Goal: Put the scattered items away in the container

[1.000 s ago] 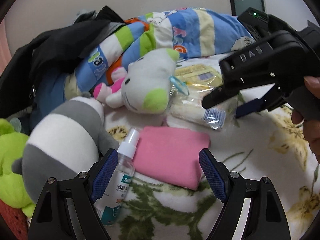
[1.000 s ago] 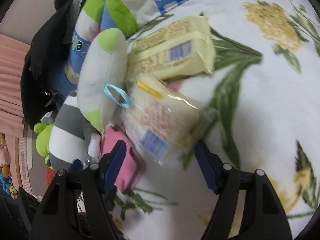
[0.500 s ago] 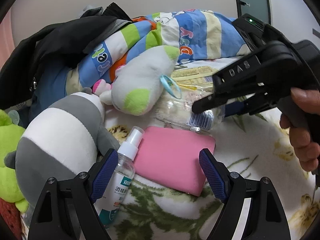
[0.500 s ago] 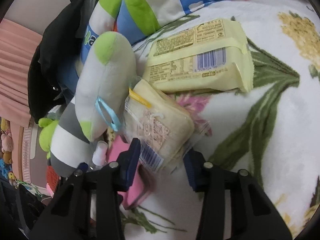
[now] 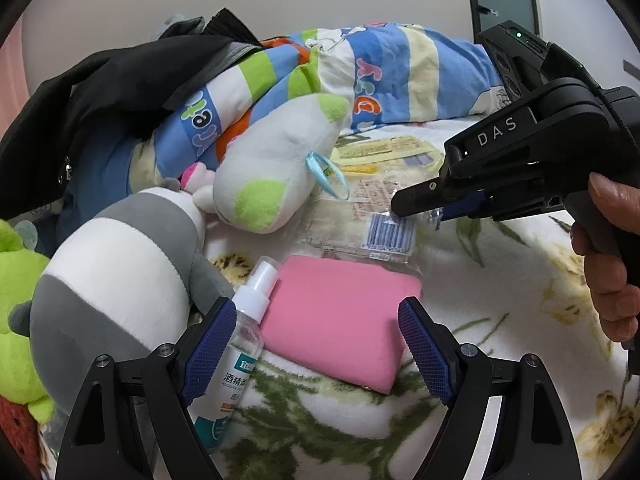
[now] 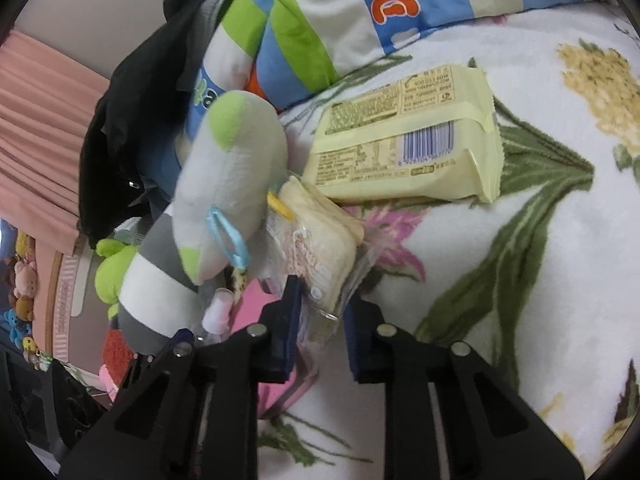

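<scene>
A clear-wrapped sandwich packet [image 6: 320, 240] lies on the floral blanket, beside a pale yellow snack packet [image 6: 408, 144]. My right gripper [image 6: 320, 308] has its jaws closing, and they pinch the near end of the sandwich packet's wrapper. In the left wrist view that gripper [image 5: 416, 208] comes in from the right onto the same packet [image 5: 372, 216], with a hand on its handle. My left gripper [image 5: 316, 312] stands open above a pink folded cloth [image 5: 340, 320]. A small spray bottle [image 5: 244, 344] lies by its left finger. No container is in view.
A white and green plush [image 5: 276, 168] leans against the sandwich packet. A grey striped plush [image 5: 112, 280] and a green plush [image 5: 16, 280] sit at the left. Striped bedding [image 5: 400, 72] and a black jacket [image 5: 100, 92] pile up behind. The blanket [image 6: 520, 280] stretches right.
The right gripper's jaws went from wide open around the sandwich packet to nearly together on its wrapper end. The left gripper has stayed open in the same place.
</scene>
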{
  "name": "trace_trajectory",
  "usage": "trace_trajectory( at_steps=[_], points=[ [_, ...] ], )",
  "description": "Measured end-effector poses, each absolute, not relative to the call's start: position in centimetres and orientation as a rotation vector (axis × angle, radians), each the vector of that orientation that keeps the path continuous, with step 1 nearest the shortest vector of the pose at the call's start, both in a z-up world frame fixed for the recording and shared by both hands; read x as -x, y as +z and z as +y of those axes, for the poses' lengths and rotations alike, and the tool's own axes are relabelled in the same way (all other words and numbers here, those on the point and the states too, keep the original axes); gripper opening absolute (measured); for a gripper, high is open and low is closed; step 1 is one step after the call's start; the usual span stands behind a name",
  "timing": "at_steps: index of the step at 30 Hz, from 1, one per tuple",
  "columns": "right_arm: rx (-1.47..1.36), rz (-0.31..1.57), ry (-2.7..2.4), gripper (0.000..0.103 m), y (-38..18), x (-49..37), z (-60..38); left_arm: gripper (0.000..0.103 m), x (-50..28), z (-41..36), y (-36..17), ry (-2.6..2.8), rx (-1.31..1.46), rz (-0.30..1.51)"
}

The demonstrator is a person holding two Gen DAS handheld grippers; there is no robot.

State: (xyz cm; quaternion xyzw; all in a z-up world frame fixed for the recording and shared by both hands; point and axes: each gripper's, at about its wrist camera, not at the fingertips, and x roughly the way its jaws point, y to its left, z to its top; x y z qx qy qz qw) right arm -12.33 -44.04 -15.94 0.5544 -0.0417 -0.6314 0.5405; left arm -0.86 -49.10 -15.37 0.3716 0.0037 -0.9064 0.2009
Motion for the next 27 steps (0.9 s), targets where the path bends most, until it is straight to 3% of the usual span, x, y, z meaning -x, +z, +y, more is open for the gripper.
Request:
trace_trajectory(
  at_steps=[10,17,18,20,27],
  points=[
    [-1.265,-0.075,-1.527,0.016,-12.6,12.3,-40.5,0.084,-0.1,-47.5,-14.6,-2.596,-1.110,0.022],
    [-1.258,-0.082,-1.541,0.016,-11.5,12.6,-38.4,0.084,1.7,-45.6,-17.9,-2.425,-1.298,-0.304],
    [-1.256,-0.086,-1.542,0.016,-11.4,12.7,-38.2,0.085,1.7,-45.6,-18.2,-2.414,-1.304,-0.335],
    [-1.254,-0.095,-1.541,0.016,-11.1,12.8,-37.9,0.097,2.3,-45.5,-18.4,-2.377,-1.275,-0.418],
    [-1.245,-0.115,-1.547,0.015,-10.0,13.2,-37.5,0.103,5.1,-47.5,-18.2,-2.326,-1.268,-0.443]
  ],
)
